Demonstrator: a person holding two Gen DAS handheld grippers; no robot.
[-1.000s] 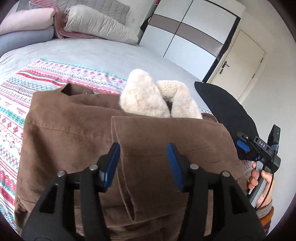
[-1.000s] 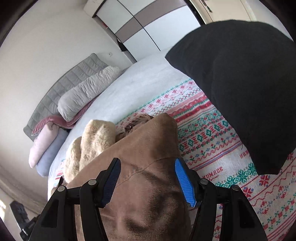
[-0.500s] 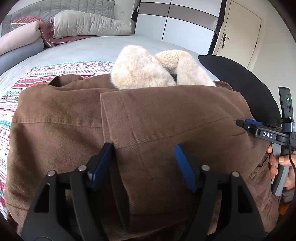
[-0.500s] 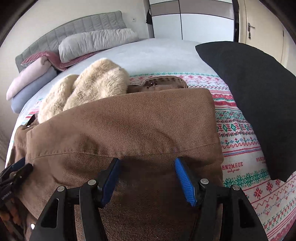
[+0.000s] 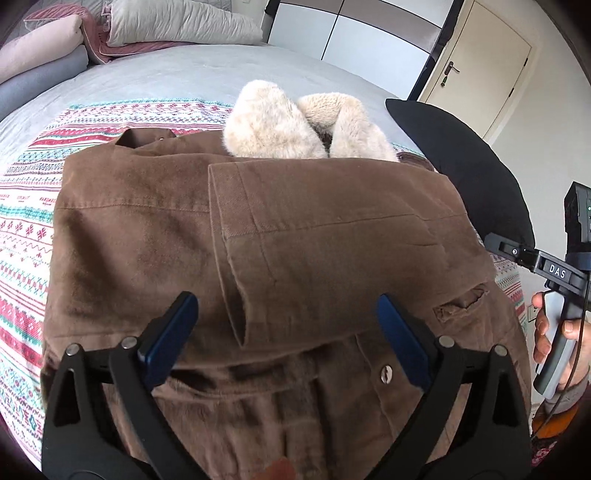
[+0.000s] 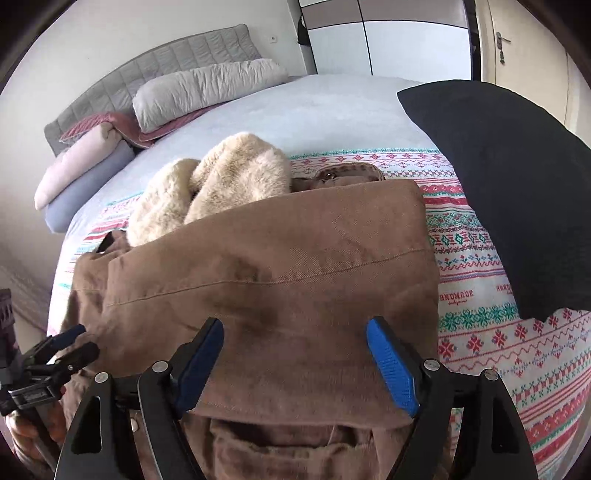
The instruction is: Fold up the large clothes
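Observation:
A brown coat [image 5: 295, 236] with a cream fur collar [image 5: 280, 125] lies folded on a patterned blanket [image 5: 22, 229] on the bed. It also shows in the right wrist view [image 6: 280, 273], with the fur collar [image 6: 221, 184] behind the folded part. My left gripper [image 5: 286, 314] is open, its blue pads just above the near edge of the coat, holding nothing. My right gripper [image 6: 295, 347] is open over the coat's near right part, holding nothing. The right gripper also shows at the right edge of the left wrist view [image 5: 554, 269].
A black cushion [image 6: 509, 184] lies on the bed right of the coat. Pillows [image 6: 199, 92] and folded bedding [image 6: 81, 166] are stacked at the headboard. A wardrobe [image 5: 369, 33] and a door [image 5: 476, 48] stand beyond the bed.
Both grippers have drawn back from the coat, showing more of its near edge. The folded coat stays where it lies. Both grippers stay open.

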